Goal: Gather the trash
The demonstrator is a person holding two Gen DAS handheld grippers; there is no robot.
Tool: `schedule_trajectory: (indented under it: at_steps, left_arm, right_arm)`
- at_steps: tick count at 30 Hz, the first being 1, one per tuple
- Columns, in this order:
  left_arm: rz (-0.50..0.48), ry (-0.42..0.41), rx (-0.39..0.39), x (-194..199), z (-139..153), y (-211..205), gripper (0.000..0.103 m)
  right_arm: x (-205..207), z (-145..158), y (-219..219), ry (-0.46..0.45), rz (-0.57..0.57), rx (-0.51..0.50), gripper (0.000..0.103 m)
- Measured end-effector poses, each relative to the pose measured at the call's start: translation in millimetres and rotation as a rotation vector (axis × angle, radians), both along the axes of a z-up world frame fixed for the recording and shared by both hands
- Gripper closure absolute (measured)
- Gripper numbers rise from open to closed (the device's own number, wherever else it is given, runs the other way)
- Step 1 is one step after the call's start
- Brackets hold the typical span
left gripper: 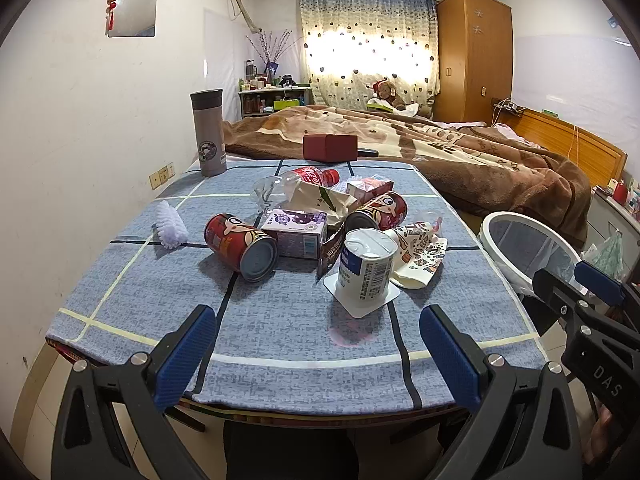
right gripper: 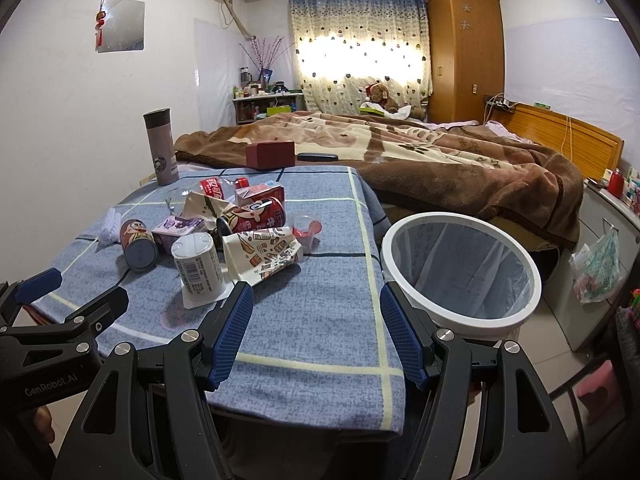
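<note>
- Nothing looked collected yet: the lined bin [right gripper: 460,308] beside the desk [right gripper: 320,320] appeared empty.
- Cans, cartons and wrappers, the trash [left gripper: 320,224], lay heaped mid-desk.
- Left claw [left gripper: 318,352] and right claw [right gripper: 316,332] both gaped wide, holding nothing.

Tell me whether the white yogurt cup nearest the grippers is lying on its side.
No, the yogurt cup stands upside down on the blue checked tablecloth, its wide rim flat against the cloth and its base facing up.
</note>
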State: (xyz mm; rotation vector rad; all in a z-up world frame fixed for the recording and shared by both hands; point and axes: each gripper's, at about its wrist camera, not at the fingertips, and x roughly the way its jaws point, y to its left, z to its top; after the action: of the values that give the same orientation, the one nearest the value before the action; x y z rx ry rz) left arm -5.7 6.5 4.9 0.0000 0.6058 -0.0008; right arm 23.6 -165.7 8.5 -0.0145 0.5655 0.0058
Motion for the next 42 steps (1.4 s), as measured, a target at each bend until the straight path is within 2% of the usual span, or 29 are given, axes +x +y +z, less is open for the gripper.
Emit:
schedule_trajectory:
  at_steps: [15, 19, 23, 29, 37, 40, 42]
  left_arm:
    - [0.010, 0.019, -0.015, 6, -4, 10, 0.000]
    - [0.046, 0.051, -0.030, 16, -12, 32, 0.000]
    - [0.083, 0.090, -0.066, 32, -20, 66, 0.000]
    - [0.157, 0.117, -0.063, 54, -23, 111, 0.000]
    - [0.213, 0.142, -0.124, 99, -25, 163, 0.000]
    - [0.251, 0.180, -0.180, 126, -32, 185, 0.000]
    - [0.269, 0.186, -0.177, 142, -34, 193, 0.000]
  right_arm:
    - [2, -1, -1, 0.002, 0.008, 0.012, 0.035]
    - [15, -12, 3, 0.030, 0.041, 0.040, 0.035]
    - [27, -21, 15, 0.037, 0.123, 0.092, 0.035]
    - [50, -32, 41, 0.086, 0.222, 0.149, 0.035]
    - [72, -39, 75, 0.117, 0.288, 0.082, 0.035]
    - [80, -42, 80, 0.136, 0.275, 0.059, 0.035]
    - [85, -43, 81, 0.152, 0.261, 0.063, 0.035]
